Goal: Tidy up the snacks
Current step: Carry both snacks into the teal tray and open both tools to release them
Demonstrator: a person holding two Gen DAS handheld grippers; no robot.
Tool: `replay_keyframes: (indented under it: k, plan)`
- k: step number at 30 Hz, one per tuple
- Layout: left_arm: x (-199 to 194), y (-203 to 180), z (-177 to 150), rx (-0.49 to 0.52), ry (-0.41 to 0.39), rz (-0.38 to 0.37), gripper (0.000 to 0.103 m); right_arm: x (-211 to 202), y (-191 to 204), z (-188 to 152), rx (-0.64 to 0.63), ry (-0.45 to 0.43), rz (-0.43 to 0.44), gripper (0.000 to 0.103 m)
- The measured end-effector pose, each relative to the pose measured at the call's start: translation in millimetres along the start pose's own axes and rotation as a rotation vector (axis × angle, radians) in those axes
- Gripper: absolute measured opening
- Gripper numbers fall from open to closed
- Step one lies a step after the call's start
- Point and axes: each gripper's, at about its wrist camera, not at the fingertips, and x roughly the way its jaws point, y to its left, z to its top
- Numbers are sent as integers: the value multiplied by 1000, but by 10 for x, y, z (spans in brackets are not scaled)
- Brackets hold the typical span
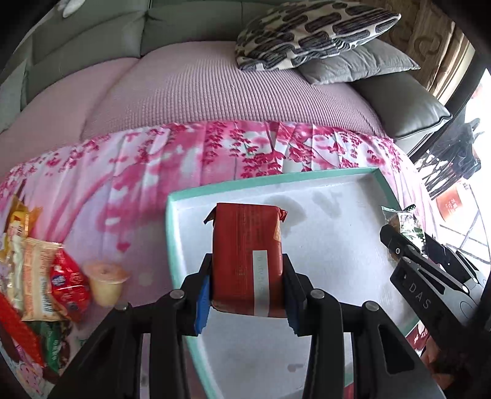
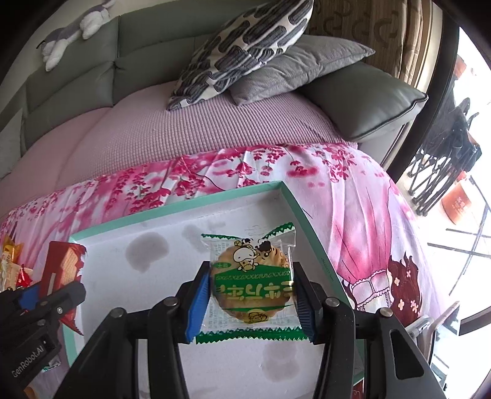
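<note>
My left gripper (image 1: 247,270) is shut on a red wafer packet (image 1: 247,254) and holds it over the left part of a white tray with a teal rim (image 1: 270,182). My right gripper (image 2: 252,288) is shut on a green-and-clear cookie packet (image 2: 250,282) over the tray's right part (image 2: 172,211). The right gripper (image 1: 408,248) with its cookie packet (image 1: 405,219) shows at the right of the left wrist view. The left gripper (image 2: 52,294) with the wafer packet (image 2: 63,264) shows at the left of the right wrist view.
A pile of snack packets (image 1: 36,270) and a jelly cup (image 1: 106,280) lie on the pink floral cloth (image 1: 122,172) left of the tray. Behind is a sofa with a pink cover (image 1: 184,89), patterned pillow (image 1: 310,27) and grey cushions (image 2: 294,64).
</note>
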Motion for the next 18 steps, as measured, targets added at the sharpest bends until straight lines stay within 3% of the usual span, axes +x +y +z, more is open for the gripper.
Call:
replay_keyframes:
  k: [12,18]
  plan:
    - [87,-191,-22,34,-12,-19,43,223,-132,-38,24,58,-6,53]
    - [-50,-145,-92,46,-33,19,58,184,-157,-65,39,67,19,53]
